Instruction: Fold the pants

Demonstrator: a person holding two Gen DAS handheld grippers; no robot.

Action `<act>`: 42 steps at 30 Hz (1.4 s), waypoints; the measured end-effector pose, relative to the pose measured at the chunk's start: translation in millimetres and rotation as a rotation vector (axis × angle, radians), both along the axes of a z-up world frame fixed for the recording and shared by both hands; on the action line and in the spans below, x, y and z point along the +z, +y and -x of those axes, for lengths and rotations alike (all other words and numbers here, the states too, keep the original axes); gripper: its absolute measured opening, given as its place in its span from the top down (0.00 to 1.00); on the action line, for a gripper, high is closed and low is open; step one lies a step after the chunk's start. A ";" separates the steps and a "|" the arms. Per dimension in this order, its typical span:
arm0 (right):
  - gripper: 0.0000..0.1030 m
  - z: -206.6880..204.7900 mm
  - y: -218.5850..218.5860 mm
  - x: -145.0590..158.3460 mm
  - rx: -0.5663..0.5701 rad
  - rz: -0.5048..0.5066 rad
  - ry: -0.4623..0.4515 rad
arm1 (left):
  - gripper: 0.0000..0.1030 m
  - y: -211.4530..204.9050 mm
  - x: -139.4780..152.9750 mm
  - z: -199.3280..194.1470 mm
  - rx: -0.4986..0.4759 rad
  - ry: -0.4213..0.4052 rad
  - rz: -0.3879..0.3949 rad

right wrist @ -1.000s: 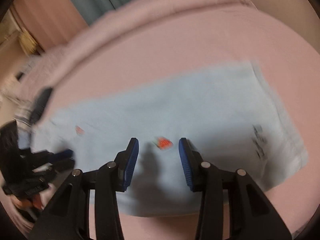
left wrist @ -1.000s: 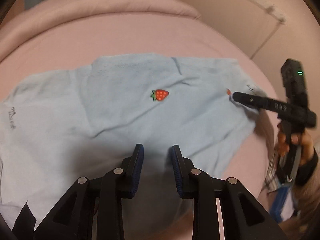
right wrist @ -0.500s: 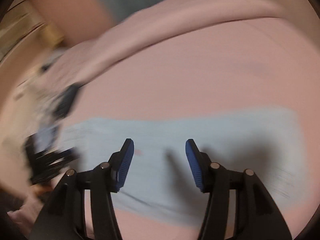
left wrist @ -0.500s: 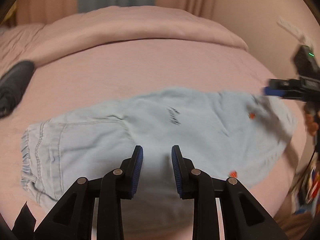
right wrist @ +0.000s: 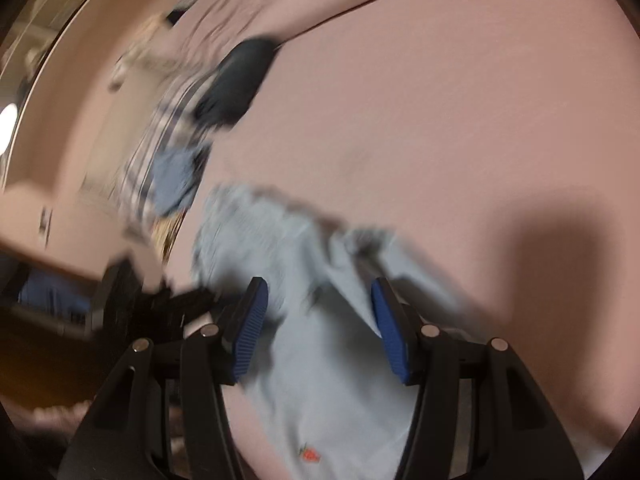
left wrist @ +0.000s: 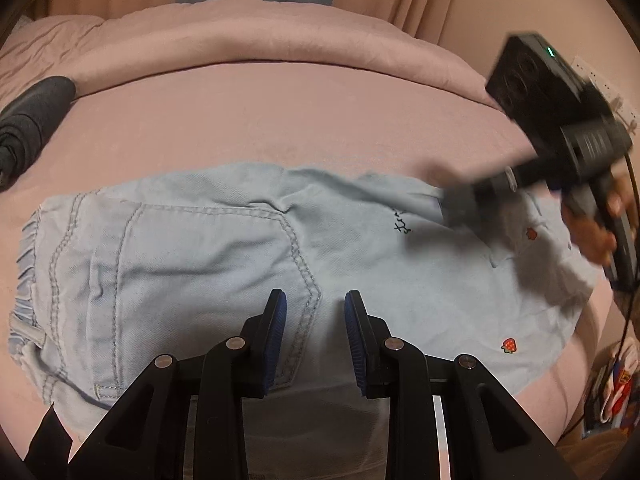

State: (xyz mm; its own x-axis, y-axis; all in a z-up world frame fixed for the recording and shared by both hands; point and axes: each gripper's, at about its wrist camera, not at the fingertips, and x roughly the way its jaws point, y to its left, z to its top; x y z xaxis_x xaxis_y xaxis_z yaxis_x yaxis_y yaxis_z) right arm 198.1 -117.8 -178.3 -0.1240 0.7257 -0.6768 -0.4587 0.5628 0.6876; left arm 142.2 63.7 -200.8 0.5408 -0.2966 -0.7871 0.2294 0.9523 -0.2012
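Note:
Light blue pants with small strawberry patches lie spread flat on a pink bed, waistband at the left, legs to the right. My left gripper is open and empty, just above the seat pocket near the front edge. In the left wrist view my right gripper reaches in from the right over the upper leg part. In the blurred right wrist view the right gripper is open and empty over the pants.
A dark rolled garment lies at the bed's far left, also blurred in the right wrist view. Striped and blue clothes lie beside it. A pink duvet is bunched at the back. The bed edge drops off at the right.
The left gripper has swung left toward the waistband end. The right gripper has swung in over the pants from the right edge. Both stayed open.

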 end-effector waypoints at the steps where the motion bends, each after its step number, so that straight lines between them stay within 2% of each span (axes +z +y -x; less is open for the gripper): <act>1: 0.47 9.7 3.2 -6.4 0.031 0.011 0.029 | 0.72 4.0 -1.3 3.2 -0.001 -0.002 0.000; 4: 0.47 20.3 5.8 -20.7 0.045 0.043 0.038 | 0.72 4.7 -3.4 7.6 -0.001 -0.010 -0.013; 8: 0.49 -2.6 -4.1 -32.7 -0.087 -0.041 0.181 | 0.72 0.0 -1.2 9.1 -0.004 -0.016 -0.030; 10: 0.49 -14.1 5.2 -35.5 -0.150 -0.017 0.212 | 0.72 -1.7 -1.5 9.5 -0.005 -0.017 -0.029; 13: 0.48 -23.6 19.7 -35.3 -0.170 -0.037 0.240 | 0.72 -1.5 -1.5 9.8 -0.004 -0.015 -0.025; 14: 0.59 -25.0 26.5 -34.3 -0.162 -0.050 0.246 | 0.72 -0.9 -1.5 10.8 -0.004 -0.014 -0.027; 15: 0.74 -24.7 35.6 -32.9 -0.144 -0.052 0.241 | 0.72 -0.9 -1.5 10.7 -0.005 -0.013 -0.028; 17: 0.91 -23.7 49.7 -23.8 -0.140 0.009 0.160 | 0.72 -1.4 -1.0 10.0 -0.012 -0.006 -0.034; 22: 0.91 -42.0 38.4 -9.5 -0.269 -0.045 0.085 | 0.72 -1.5 -1.1 6.4 -0.011 0.018 -0.050; 25: 0.91 -44.0 49.2 -19.7 -0.275 0.051 0.008 | 0.72 -6.4 2.1 2.4 -0.004 0.037 -0.072; 28: 0.91 -50.2 44.1 -29.0 -0.324 0.058 -0.009 | 0.72 -14.5 2.7 2.9 -0.008 0.030 -0.122; 29: 0.95 -51.9 42.7 -29.3 -0.338 0.059 -0.029 | 0.72 -16.7 2.9 3.4 -0.007 0.028 -0.134; 31: 0.96 -56.7 39.6 -24.4 -0.385 0.066 -0.076 | 0.72 -19.3 4.6 3.6 0.005 0.031 -0.140; 33: 0.95 -61.6 36.8 -22.7 -0.386 0.018 -0.028 | 0.72 -19.6 6.2 2.8 0.016 0.038 -0.132; 34: 0.93 -59.1 35.1 -11.7 -0.380 0.001 -0.067 | 0.72 -19.5 7.3 1.9 0.020 0.044 -0.126; 36: 0.92 -47.3 28.2 21.3 -0.389 -0.002 -0.206 | 0.72 -23.7 12.2 0.2 0.029 0.061 -0.119; 38: 0.88 -31.3 22.8 45.4 -0.369 -0.083 -0.250 | 0.72 -25.5 16.7 -2.5 0.035 0.075 -0.119; 39: 0.71 -23.0 23.6 51.4 -0.334 -0.126 -0.244 | 0.72 -23.7 17.5 -3.4 0.038 0.073 -0.119; 41: 0.48 -7.1 36.9 45.8 -0.240 -0.107 -0.219 | 0.72 -23.6 16.2 -4.2 0.044 0.070 -0.115; 42: 0.49 -2.6 45.8 35.9 -0.213 -0.050 -0.212 | 0.72 -22.7 14.9 -3.8 0.048 0.068 -0.107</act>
State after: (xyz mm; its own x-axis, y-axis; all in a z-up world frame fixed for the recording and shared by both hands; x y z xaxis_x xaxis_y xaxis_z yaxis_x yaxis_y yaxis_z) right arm 200.7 -72.0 -142.4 0.1750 0.7532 -0.6341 -0.4704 0.6298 0.6182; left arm 146.1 41.1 -185.9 0.4967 -0.1839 -0.8482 0.1723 0.9787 -0.1113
